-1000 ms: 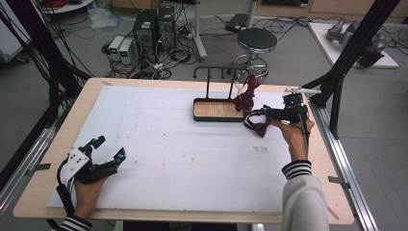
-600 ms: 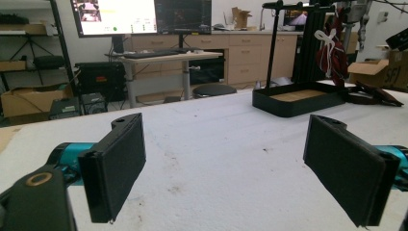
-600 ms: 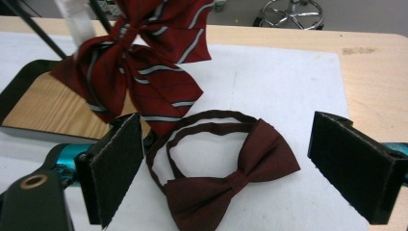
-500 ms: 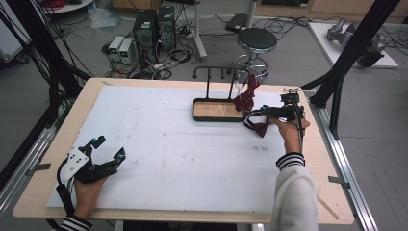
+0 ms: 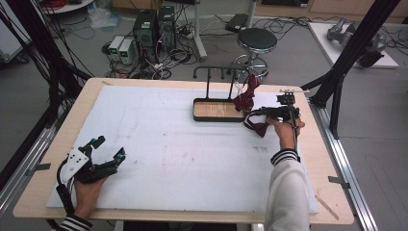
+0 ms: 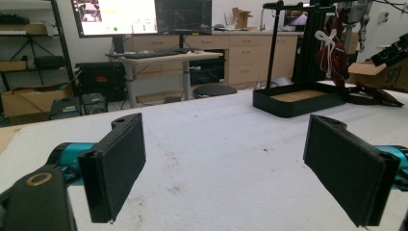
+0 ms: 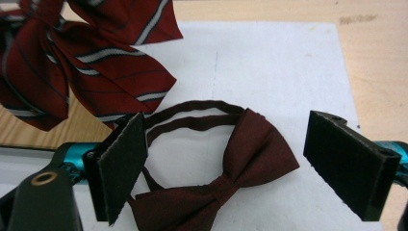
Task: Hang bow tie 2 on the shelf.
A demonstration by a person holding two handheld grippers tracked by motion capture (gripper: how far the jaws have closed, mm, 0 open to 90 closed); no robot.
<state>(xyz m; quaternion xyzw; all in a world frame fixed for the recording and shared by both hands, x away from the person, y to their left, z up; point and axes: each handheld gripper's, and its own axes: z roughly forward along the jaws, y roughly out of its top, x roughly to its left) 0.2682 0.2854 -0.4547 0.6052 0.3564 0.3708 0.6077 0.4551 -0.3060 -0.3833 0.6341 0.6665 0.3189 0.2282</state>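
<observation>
Over by the right edge of the white mat [image 5: 168, 159], my right gripper [image 5: 254, 121] hangs jaws spread wide over a plain maroon bow tie [image 7: 226, 185] lying flat, nothing pinched. A striped tie [image 7: 72, 62] dangles from the black stand [image 5: 216, 109] just beside it. My left gripper [image 5: 108, 151] rests near the front-left corner, jaws released, empty.

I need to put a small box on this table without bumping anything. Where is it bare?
The middle of the white mat is bare, from the left gripper across to the person's right sleeve, and up to the black stand tray. It is crowded at the far right: striped tie, dark bow tie and right gripper.
</observation>
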